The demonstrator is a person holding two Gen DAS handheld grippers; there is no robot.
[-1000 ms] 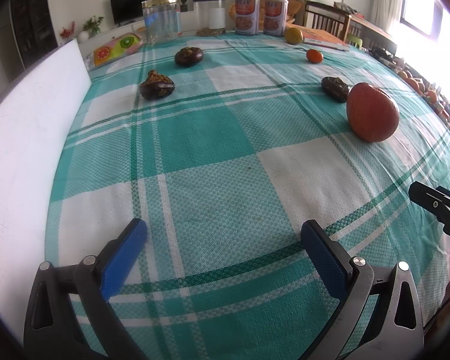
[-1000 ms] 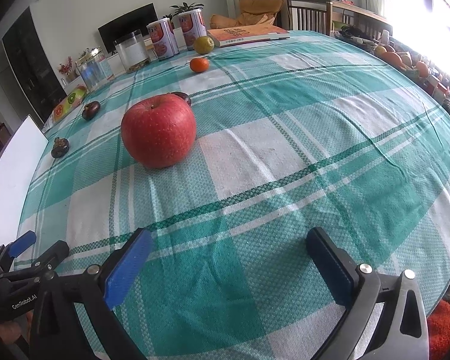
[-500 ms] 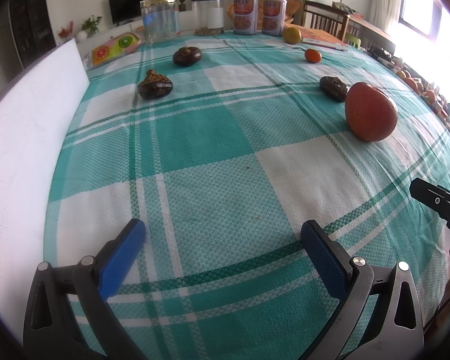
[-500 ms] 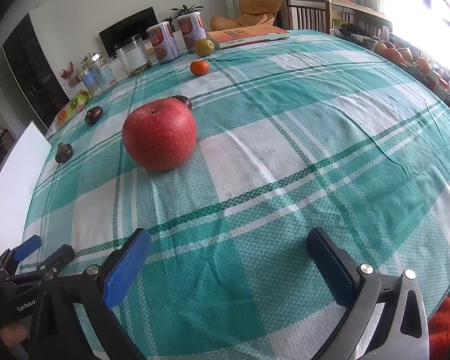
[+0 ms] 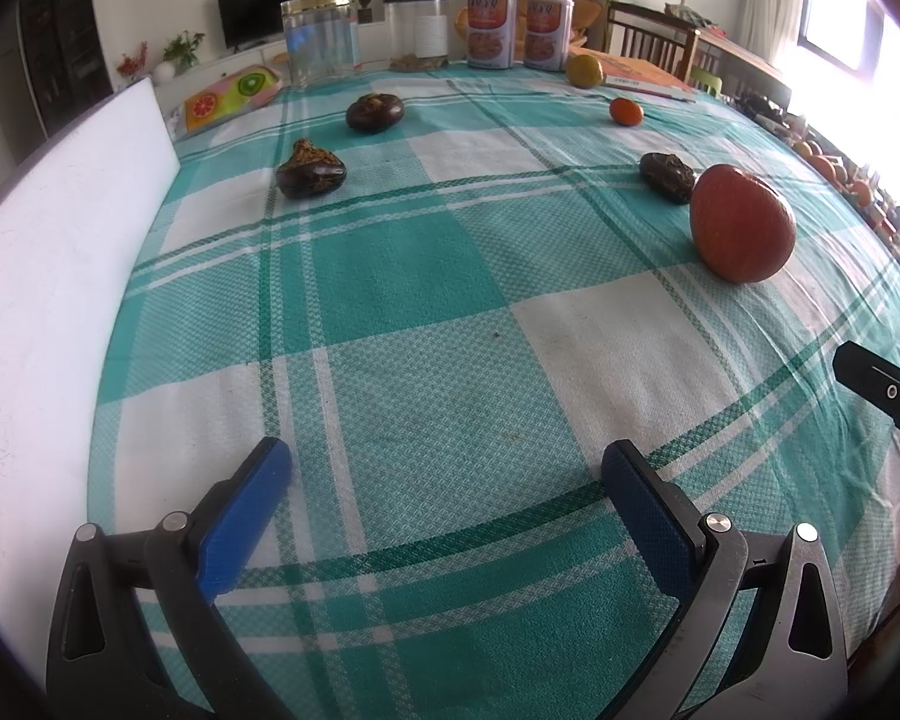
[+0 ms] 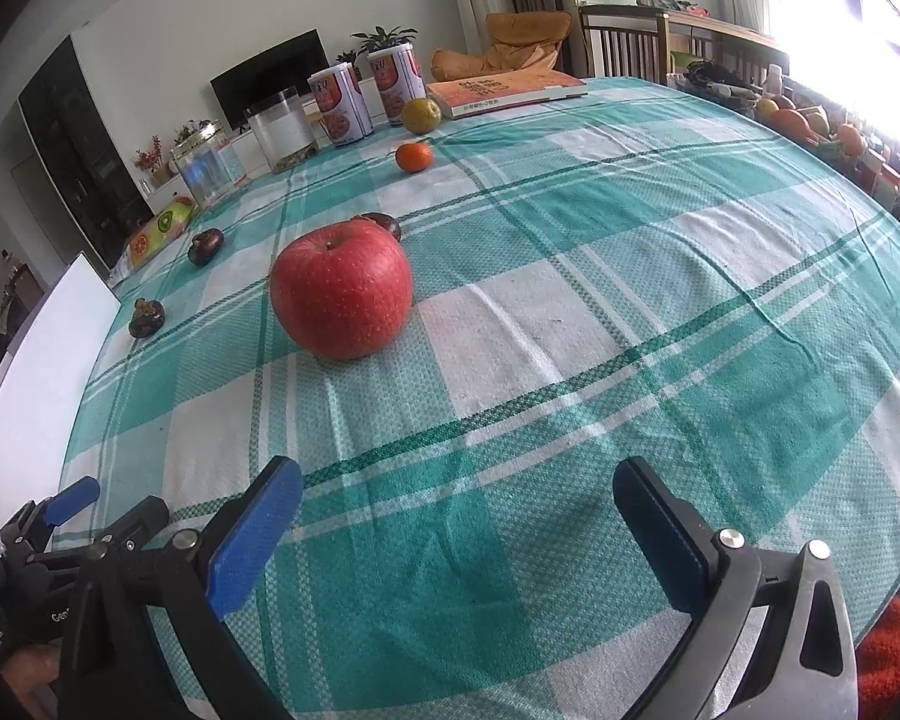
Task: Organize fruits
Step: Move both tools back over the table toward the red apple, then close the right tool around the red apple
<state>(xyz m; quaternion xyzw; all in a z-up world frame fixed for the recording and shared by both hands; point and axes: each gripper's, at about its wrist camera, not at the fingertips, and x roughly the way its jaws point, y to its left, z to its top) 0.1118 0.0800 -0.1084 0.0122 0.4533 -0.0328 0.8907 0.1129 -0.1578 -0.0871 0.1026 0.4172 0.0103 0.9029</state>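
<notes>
A red apple (image 6: 341, 289) (image 5: 742, 223) stands on the green plaid tablecloth. Three dark mangosteens lie around it: one (image 5: 311, 172) at the left, one (image 5: 374, 112) farther back, one (image 5: 666, 176) just behind the apple. A small orange (image 5: 625, 111) (image 6: 414, 156) and a yellow-green citrus (image 5: 584, 70) (image 6: 421, 114) lie at the far side. My left gripper (image 5: 444, 474) is open and empty above the near cloth. My right gripper (image 6: 459, 495) is open and empty, the apple ahead of it to the left.
A white board (image 5: 48, 228) runs along the table's left edge. Two clear jars (image 5: 320, 38), two printed cans (image 5: 491, 28) and a book (image 6: 504, 93) stand at the far edge. A fruit-print pouch (image 5: 225, 96) lies at the far left. More fruit is piled at the right (image 6: 804, 120).
Both grippers have shifted slightly, staying open. No fruit has moved.
</notes>
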